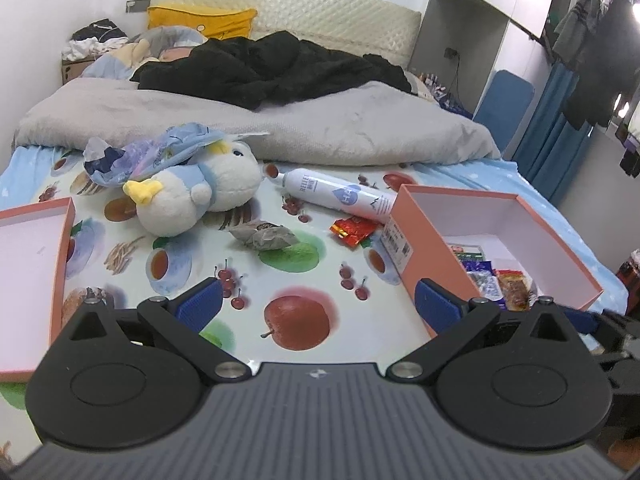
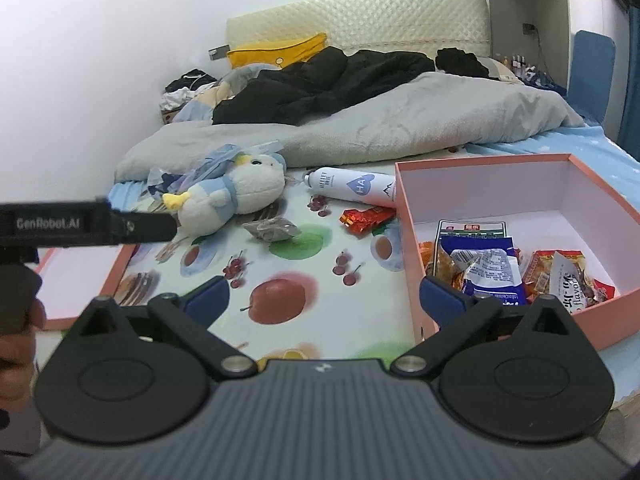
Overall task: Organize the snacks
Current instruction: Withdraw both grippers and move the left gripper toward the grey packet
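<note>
A bed with a fruit-print sheet (image 1: 304,264) serves as the work surface.

Left wrist view: the left gripper (image 1: 316,308) hangs with jaws spread and empty. The grey wrapper (image 1: 266,236) and red packet (image 1: 352,230) lie ahead, well apart from the fingertips; the pink box (image 1: 432,248) sits to the right.

Right wrist view: the right gripper (image 2: 322,298) is spread wide, holding nothing. Approach the red packet low, straddle it, then close; it appears crumpled, possibly slippery. Snacks (image 2: 492,268) already fill the box
</note>
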The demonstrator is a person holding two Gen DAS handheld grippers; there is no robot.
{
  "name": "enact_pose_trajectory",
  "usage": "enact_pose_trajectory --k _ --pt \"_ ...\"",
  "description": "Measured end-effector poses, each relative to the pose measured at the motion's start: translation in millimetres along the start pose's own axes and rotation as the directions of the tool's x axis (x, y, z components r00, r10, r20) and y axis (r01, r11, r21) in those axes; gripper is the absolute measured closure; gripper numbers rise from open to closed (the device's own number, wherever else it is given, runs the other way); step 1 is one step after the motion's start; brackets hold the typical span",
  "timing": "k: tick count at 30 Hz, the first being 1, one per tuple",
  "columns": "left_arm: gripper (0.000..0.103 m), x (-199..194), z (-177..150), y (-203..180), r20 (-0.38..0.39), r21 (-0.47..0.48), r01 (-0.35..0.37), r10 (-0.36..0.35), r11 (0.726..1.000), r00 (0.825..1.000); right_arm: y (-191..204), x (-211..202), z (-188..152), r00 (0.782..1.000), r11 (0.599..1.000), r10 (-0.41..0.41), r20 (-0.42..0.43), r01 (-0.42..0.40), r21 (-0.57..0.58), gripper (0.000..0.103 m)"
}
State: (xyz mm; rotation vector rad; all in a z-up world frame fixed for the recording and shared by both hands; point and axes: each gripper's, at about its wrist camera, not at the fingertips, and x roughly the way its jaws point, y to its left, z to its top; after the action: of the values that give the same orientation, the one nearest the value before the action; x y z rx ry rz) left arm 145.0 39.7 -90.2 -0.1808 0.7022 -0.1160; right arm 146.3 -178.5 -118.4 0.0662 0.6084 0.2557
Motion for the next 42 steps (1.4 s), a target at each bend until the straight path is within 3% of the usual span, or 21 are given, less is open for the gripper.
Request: enact_pose_trajectory --k 8,18,22,27,30,36,39,42 --pt "0.000 41 6 20 -0.048 -0.017 -0.013 0.012 1.000 0.999 3 32 11 0.999 1.000 -0.011 -0.030 0.011 0.000 0.000" --pt "0.000 121 14 53 -0.113 -0.043 -0.034 0.029 0.999 0.993 8 96 33 0.998 0.999 0.009 -0.065 -0.012 -0.044 0.003" --pt "0.000 155 18 67 -0.137 -0.059 -0.039 0.031 0.998 0.990 13 131 41 0.997 0.998 0.007 -0.083 -0.012 -0.062 0.019" --pt "0.000 197 25 80 -0.153 -0.053 -0.020 0.012 0.998 0.988 17 177 46 0.995 0.996 -0.010 -0.100 0.001 -0.085 0.021" --pt "0.001 221 27 87 -0.169 -0.016 -0.043 0.040 0.999 0.985 16 203 48 0.994 0.995 -0.020 -0.110 0.009 -0.097 0.025" --pt "0.001 259 24 103 -0.174 0.004 0.011 -0.010 1.000 0.985 4 245 56 0.990 0.996 -0.059 -0.128 0.049 -0.081 0.026" --pt "0.001 277 22 106 -0.183 0.024 0.032 -0.027 0.999 0.983 5 264 58 0.985 0.992 -0.083 -0.153 0.068 -0.103 0.032" --pt "0.001 285 23 109 -0.159 0.009 0.092 -0.090 0.996 0.983 7 276 57 0.983 0.990 -0.096 -0.157 0.078 -0.117 0.032"
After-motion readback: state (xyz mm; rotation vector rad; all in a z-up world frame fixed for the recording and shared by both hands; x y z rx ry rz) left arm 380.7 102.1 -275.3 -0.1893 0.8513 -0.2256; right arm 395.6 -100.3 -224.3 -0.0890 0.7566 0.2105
